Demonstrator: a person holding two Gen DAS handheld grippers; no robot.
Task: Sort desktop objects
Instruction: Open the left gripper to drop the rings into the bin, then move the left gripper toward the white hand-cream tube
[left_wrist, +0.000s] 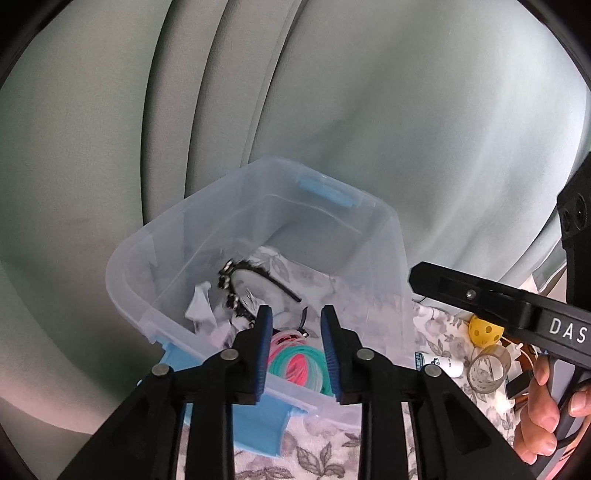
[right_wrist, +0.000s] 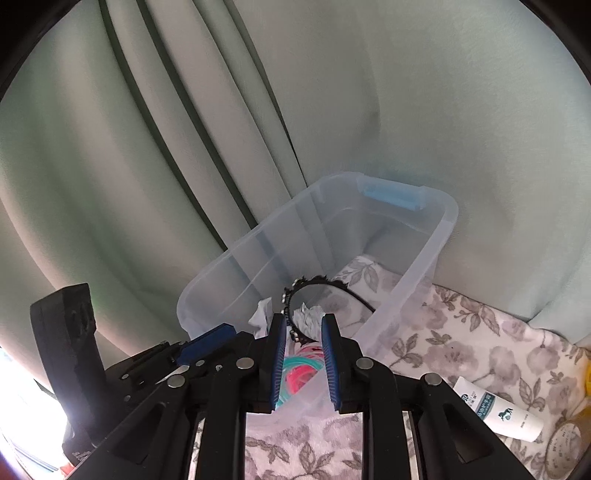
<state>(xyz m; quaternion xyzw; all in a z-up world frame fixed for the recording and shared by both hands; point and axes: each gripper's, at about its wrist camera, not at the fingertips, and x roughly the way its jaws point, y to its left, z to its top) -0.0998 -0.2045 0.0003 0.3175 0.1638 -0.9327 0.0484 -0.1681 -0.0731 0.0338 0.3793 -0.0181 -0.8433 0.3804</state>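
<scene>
Both grippers' fingers (left_wrist: 330, 354) (right_wrist: 330, 363) gape, released, above the bin (left_wrist: 384, 236) (headband (right_wrist: 314, 282) inside).

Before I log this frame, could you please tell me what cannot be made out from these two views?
- Near end of the clear bin: hidden by the left tool in the left wrist view and the right tool in the right.
- Coloured bands: only partly seen between the fingers.
- White tube: label too small to read.
- Clear cup: cut off by the edge in the right wrist view.
</scene>
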